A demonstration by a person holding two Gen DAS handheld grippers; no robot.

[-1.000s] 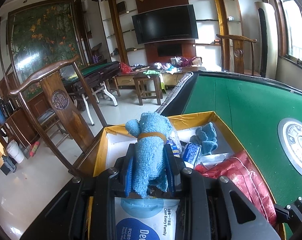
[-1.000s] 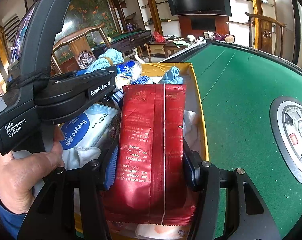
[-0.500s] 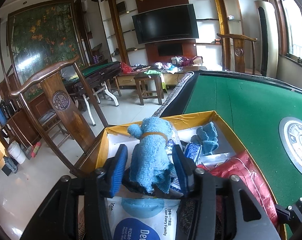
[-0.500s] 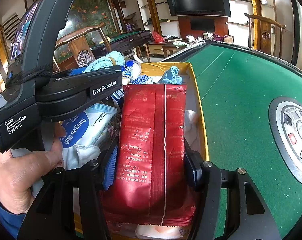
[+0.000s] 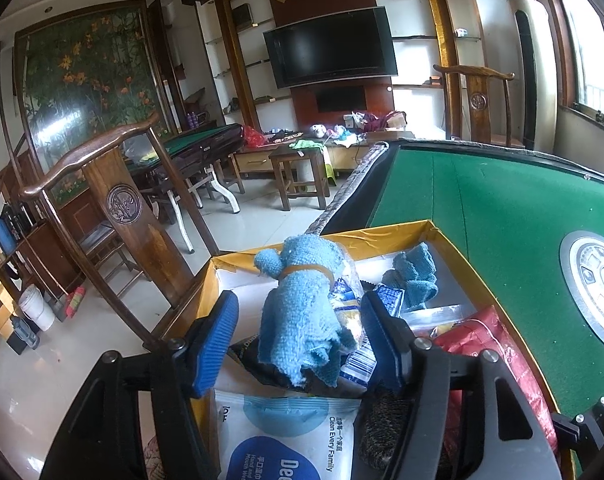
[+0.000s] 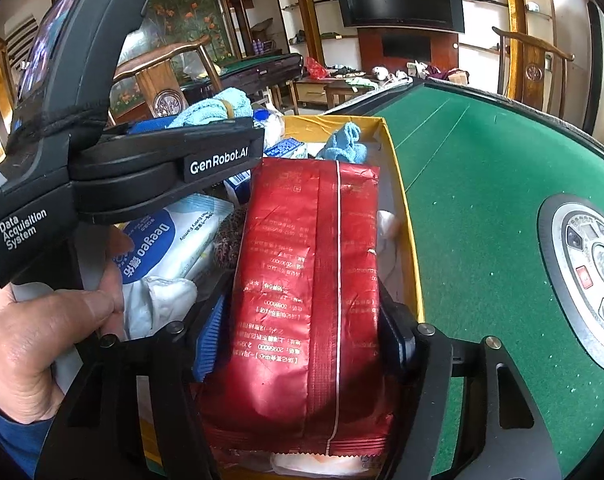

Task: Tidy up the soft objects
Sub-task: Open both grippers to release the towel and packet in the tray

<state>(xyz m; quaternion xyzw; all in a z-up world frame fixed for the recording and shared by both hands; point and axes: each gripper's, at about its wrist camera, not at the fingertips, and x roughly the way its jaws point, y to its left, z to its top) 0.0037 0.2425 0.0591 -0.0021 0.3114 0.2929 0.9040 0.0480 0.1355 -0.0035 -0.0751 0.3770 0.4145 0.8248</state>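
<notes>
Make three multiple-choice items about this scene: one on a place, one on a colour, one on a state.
1. Where does the red packet lie?
A. on the green table top
B. in the yellow box
C. on a chair

2. What colour is the rolled cloth with a band around it?
A. light blue
B. white
C. black

3. How do the left tongs stand?
A. shut on the cloth
B. open, pads clear of the cloth
C. out of view

Answers:
1 B: the box walls surround the packet.
2 A: its fabric is pale blue.
3 B: the jaws have just been opening, with the cloth between them and a gap at the pads.
</notes>
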